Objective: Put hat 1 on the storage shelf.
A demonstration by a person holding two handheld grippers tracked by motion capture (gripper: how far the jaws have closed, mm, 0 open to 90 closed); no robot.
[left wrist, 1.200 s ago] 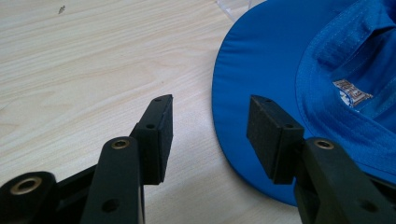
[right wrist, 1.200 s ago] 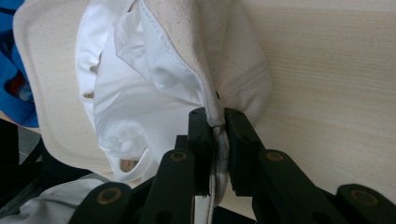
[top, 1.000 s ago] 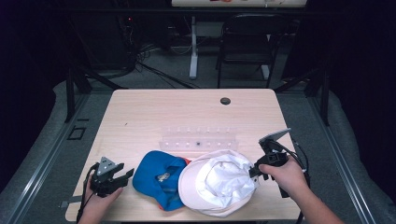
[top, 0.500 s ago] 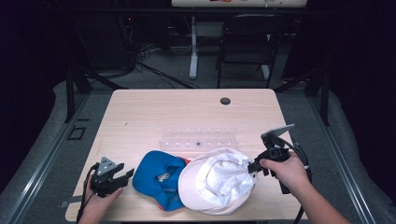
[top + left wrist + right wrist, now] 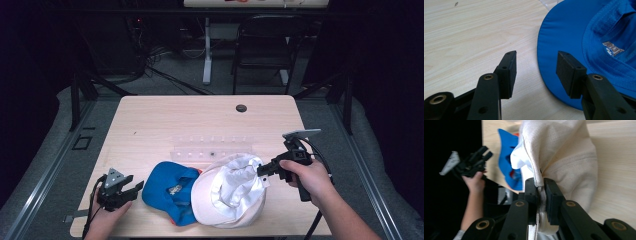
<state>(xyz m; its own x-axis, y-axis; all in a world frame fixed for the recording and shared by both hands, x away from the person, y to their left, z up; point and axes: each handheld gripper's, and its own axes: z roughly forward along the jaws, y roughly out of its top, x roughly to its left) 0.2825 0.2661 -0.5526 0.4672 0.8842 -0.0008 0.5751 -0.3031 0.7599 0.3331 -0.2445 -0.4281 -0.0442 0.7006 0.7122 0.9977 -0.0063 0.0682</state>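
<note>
A white hat (image 5: 232, 192) lies at the table's front, its right edge lifted. My right gripper (image 5: 261, 171) is shut on that brim, and in the right gripper view the cloth (image 5: 554, 152) is pinched between the two pads (image 5: 539, 192). A blue hat (image 5: 167, 187) rests upside down to the left, partly under the white one. My left gripper (image 5: 134, 189) sits low at the front left, open, just left of the blue hat. In the left gripper view its jaws (image 5: 536, 71) stand apart over bare wood, with the blue brim (image 5: 554, 45) reaching toward the right pad.
A clear plastic strip (image 5: 212, 151) with small bumps lies across the middle of the wooden table (image 5: 165, 120). A dark round hole (image 5: 241, 108) sits near the far edge. A chair and desk legs stand on the floor beyond.
My right gripper has risen a little, lifting the white hat's right edge higher off the table. The left gripper has stayed where it was.
</note>
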